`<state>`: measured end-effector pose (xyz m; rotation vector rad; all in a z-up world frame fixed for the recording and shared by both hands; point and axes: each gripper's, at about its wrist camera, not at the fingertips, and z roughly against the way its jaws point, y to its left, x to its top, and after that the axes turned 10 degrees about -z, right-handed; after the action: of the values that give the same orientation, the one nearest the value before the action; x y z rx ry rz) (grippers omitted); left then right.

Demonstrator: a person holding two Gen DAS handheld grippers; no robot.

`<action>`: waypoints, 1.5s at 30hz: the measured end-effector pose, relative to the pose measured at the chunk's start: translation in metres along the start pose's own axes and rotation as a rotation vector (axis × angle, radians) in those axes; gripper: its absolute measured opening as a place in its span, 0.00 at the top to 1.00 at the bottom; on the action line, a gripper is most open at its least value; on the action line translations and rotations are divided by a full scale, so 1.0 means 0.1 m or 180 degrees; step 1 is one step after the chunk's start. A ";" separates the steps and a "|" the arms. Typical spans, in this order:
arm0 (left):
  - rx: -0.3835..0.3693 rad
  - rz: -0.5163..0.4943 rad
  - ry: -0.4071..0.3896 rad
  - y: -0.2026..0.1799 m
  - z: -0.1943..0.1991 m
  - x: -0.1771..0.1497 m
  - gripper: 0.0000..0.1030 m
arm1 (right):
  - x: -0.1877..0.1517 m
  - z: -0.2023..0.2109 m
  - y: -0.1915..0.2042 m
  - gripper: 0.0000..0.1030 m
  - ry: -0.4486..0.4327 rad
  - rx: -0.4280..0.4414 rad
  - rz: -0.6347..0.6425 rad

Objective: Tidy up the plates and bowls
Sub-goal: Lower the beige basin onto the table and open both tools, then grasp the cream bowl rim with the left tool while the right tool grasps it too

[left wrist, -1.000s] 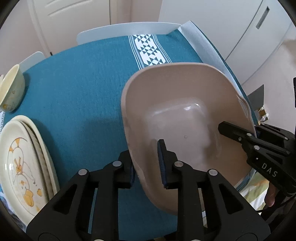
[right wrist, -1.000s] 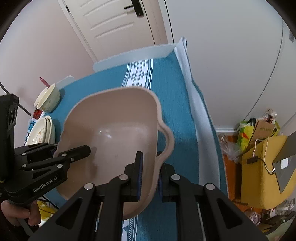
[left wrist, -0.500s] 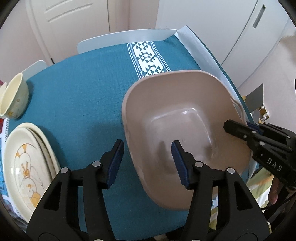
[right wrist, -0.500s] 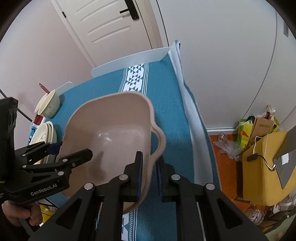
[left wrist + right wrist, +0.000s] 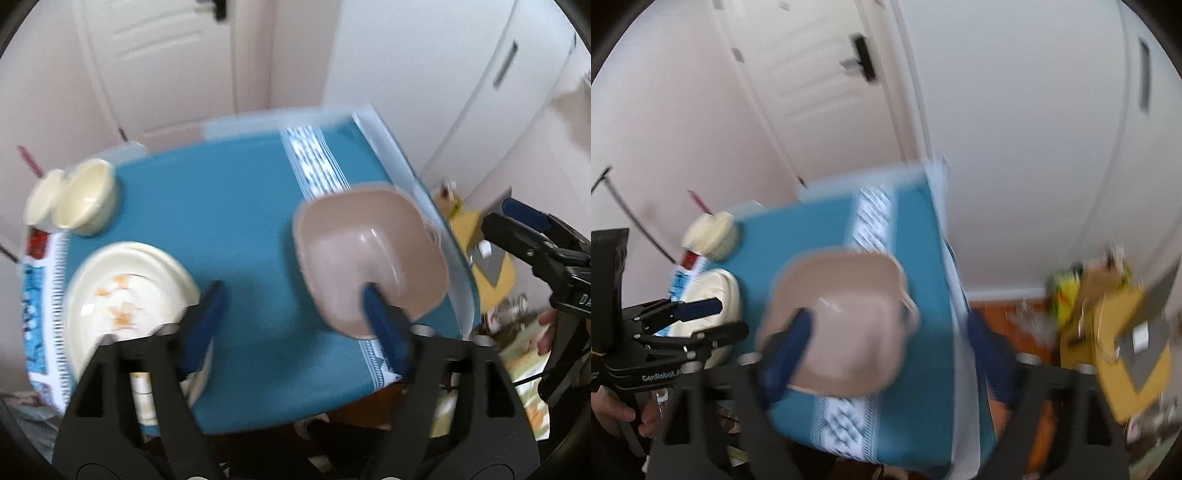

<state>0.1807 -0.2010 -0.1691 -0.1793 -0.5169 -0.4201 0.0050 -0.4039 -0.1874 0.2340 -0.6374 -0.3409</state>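
comparing this moment with a second ago, i find both grippers have let go of the beige basin [image 5: 369,254]: each had been clamped on its near rim, and now the left gripper [image 5: 295,321] and the right gripper [image 5: 886,347] stand with jaws opening wide, nothing pressed between the pads. both views have pulled up and away, and the basin reads smaller. it sits on the teal tablecloth [image 5: 229,221], toward the table's right edge, empty. i judge the basin placed and ready to receive the crockery; nothing has gone into it yet.

count, as far as blur allows:
- basin: one.
- small cream bowls [image 5: 86,197]: two, side by side at the far left corner, touching or nearly so.
- plates [image 5: 125,306]: a stack at the near left, at least two rims visible; exact number cannot be told.

next move, in my judgement, is toward the plates or bowls on the left.
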 end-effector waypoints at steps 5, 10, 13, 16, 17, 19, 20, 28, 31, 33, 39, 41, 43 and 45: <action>0.0264 0.0416 -0.0520 0.55 0.63 -0.06 0.00 | 0.29 0.20 0.65 0.01 -0.0359 0.0527 0.0344; 0.0344 0.0873 -0.0717 1.38 0.88 -0.19 0.00 | 0.58 -0.07 1.35 0.01 0.0005 0.0768 0.0465; 0.0265 0.1120 -0.0648 1.91 0.86 -0.25 0.00 | 0.71 -0.27 1.72 0.01 -0.0003 0.0750 0.0488; 0.0263 0.1307 -0.0497 2.45 0.69 -0.30 0.01 | 0.81 -0.57 2.08 0.01 0.0143 0.0779 0.0551; 0.0234 0.1370 -0.0447 2.60 0.62 -0.31 0.01 | 0.85 -0.69 2.20 0.01 0.0218 0.0779 0.0562; 0.0149 0.1454 -0.0345 2.84 0.43 -0.33 0.03 | 0.89 -1.00 2.43 0.01 0.0389 0.0819 0.0535; 0.0103 0.1481 -0.0265 2.97 0.30 -0.33 0.04 | 0.89 -1.15 2.52 0.01 0.0470 0.0802 0.0520; -0.0218 0.1595 0.0176 3.58 -0.62 -0.39 0.36 | 0.77 -2.32 2.90 0.21 0.1016 0.0525 0.0131; -0.0263 0.1568 0.0247 3.65 -0.84 -0.38 0.44 | 0.69 -2.64 2.92 0.37 0.1212 0.0468 0.0008; -0.0348 0.1539 0.0303 3.67 -0.97 -0.37 0.48 | 0.64 -2.80 2.93 0.40 0.1310 0.0456 -0.0051; -0.0414 0.1453 0.0395 3.65 -1.20 -0.32 0.73 | 0.59 -3.02 2.94 0.51 0.1422 0.0400 -0.0075; -0.0415 0.1442 0.0415 3.63 -1.22 -0.31 0.79 | 0.59 -3.07 2.94 0.63 0.1453 0.0384 -0.0048; -0.0401 0.1404 0.0446 3.64 -1.29 -0.30 0.86 | 0.57 -3.13 2.96 0.70 0.1492 0.0397 -0.0052; -0.0367 0.1376 0.0455 3.63 -1.32 -0.29 0.87 | 0.58 -3.17 2.96 0.77 0.1499 0.0399 -0.0063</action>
<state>0.3729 0.0996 -0.3187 -0.3612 -0.3010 -0.0393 0.3140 -0.1199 -0.3097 0.4254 -0.1915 -0.2522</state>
